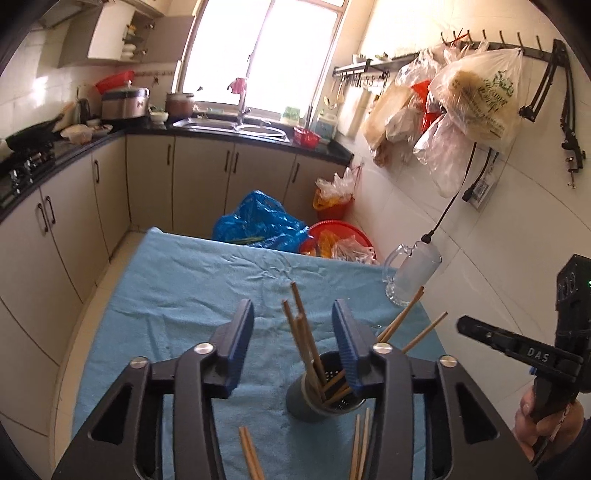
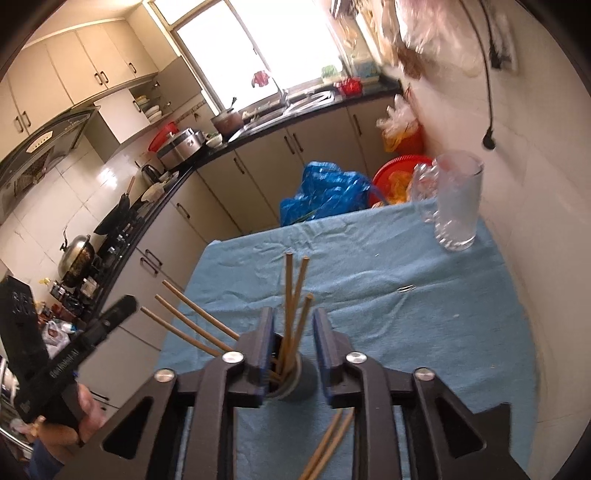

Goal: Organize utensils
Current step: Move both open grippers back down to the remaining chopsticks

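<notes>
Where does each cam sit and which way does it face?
Left wrist: on the left gripper, facing the window over the chopstick holder; own fingers open, right gripper and hand at right edge.
Right wrist: on the right gripper, above the chopstick holder; fingers open, left gripper at left.
Shared: holder, glass mug, blue cloth.

Daylight poured through the window [image 1: 266, 51], blown out white on both my feeds. The wall tiles [image 1: 461, 229] glared. Fisheye bent the edges hard, and the hanging bags [image 2: 424, 33] smeared, probably motion blur. Shadows stayed soft.
</notes>
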Demonstrator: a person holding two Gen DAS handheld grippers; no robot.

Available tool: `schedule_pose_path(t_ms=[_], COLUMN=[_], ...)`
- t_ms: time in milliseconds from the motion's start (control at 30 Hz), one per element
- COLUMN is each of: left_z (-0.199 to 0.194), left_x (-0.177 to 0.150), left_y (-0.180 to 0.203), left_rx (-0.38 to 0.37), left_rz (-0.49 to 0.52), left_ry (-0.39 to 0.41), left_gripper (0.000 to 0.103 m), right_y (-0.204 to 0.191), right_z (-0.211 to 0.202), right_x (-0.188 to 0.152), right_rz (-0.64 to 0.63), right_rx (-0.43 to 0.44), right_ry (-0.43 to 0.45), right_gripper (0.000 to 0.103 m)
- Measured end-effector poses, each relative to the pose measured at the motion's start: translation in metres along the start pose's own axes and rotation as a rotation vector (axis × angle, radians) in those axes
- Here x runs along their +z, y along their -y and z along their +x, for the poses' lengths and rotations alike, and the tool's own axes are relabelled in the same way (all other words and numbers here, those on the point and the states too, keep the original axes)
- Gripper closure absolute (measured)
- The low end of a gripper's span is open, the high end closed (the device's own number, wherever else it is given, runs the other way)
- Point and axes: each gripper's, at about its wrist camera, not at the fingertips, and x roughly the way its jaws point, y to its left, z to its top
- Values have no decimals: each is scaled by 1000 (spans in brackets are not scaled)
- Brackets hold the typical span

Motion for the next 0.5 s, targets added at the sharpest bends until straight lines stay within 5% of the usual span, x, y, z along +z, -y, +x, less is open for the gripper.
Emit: schedule_pose_path(t_ms=[200,500], left_z=[-31,-63], left_x=[-40,-96], left_y=[-21,-56], left_rx=[40,106], left_rz=[-9,19], left_ry=[-17,-75], left_gripper=[47,42], right_y=[-9,-14], right_z=[-47,-91], right_x=[-34,-102], right_rz=[-99,-34], right_rx=[-143,-248], right_ry=[96,103], right_gripper=[23,11])
